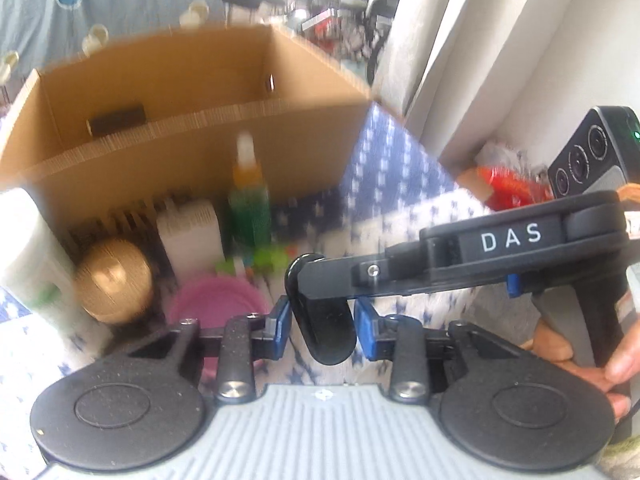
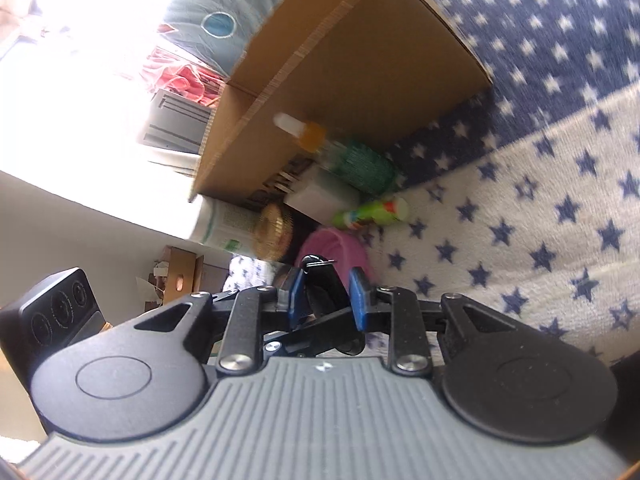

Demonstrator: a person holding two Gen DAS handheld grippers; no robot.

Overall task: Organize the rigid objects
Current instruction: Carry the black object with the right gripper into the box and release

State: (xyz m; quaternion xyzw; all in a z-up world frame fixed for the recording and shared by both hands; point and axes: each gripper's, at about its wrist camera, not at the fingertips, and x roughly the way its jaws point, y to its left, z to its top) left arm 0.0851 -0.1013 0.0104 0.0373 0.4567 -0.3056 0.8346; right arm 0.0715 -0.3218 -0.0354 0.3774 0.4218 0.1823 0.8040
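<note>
A black key fob is grasped by both grippers; it should be carried level toward the cardboard box at twelve o'clock.

Star-patterned blanket, white wall, bright window

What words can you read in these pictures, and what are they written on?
"DAS": white letters on the black arm of the right hand-held gripper.
White bottle: green and grey printing, too blurred to read.
Cardboard box: dark markings low on its front, too blurred to read.
Nothing else shows readable writing.
</note>
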